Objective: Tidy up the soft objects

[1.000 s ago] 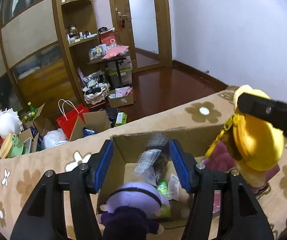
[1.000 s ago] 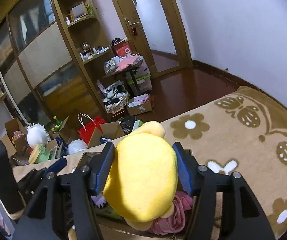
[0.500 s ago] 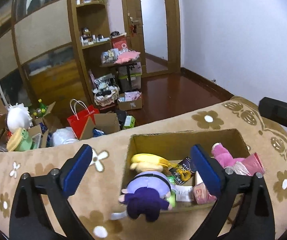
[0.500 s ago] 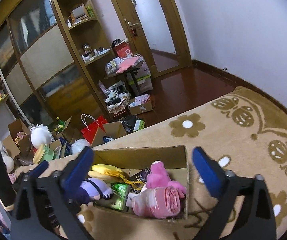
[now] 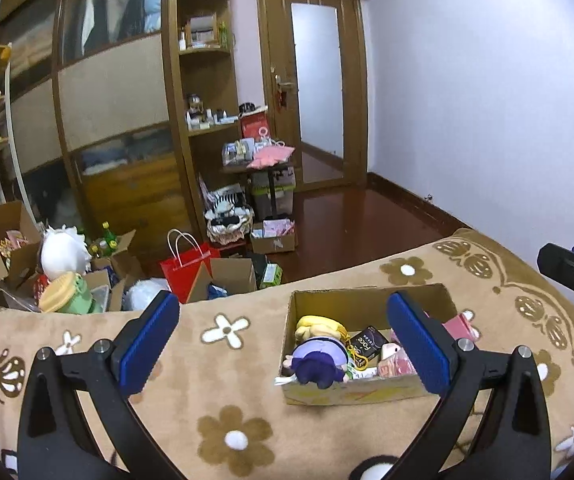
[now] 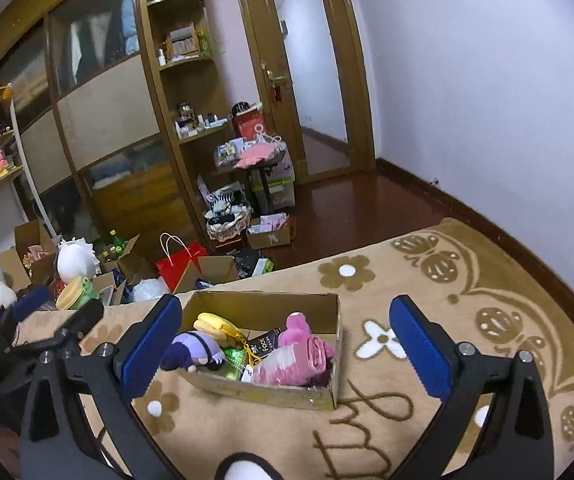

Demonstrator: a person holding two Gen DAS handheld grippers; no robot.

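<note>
Inside the cardboard box [image 6: 329,394], the pink roll [image 6: 293,364] lies lengthwise; both claws gape wide, empty.

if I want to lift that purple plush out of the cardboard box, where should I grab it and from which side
Probably grip the purple plush across its round body, coming down from above at the box's near-left corner. It lies on top there, overhanging the rim, with nothing covering it.

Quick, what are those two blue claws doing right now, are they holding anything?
Left gripper: open, holding nothing.
Right gripper: open, holding nothing.
</note>
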